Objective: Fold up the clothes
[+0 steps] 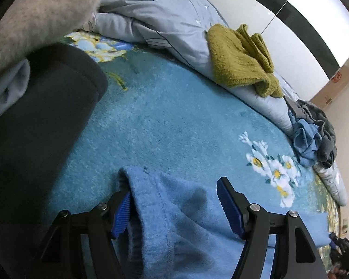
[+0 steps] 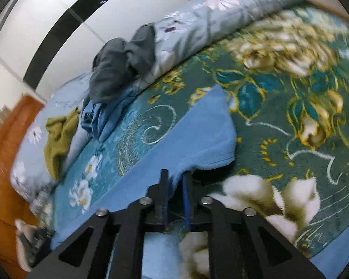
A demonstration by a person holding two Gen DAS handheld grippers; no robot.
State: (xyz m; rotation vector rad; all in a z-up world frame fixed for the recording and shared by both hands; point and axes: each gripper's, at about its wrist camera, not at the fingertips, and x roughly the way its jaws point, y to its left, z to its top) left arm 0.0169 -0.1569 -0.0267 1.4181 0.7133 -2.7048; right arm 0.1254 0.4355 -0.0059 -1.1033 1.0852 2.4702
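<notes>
Blue fleece garment (image 1: 174,220) spread on floral bed blanket (image 1: 162,121) | soft, light, floppy, likely to sag and drag; best pinched at stitched hems or corners | left gripper (image 1: 174,207) spread wide around a ridge | right gripper (image 2: 175,181) clamped on hem | no legible labels or writing

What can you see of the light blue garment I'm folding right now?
The light blue garment looks like soft fleece, with a stitched hem and a ribbed cuff. It lies spread across the floral blanket. The right gripper is shut on one edge, lifting a fold. The left gripper stands open around another bunched part, its pads not pinching it.
</notes>
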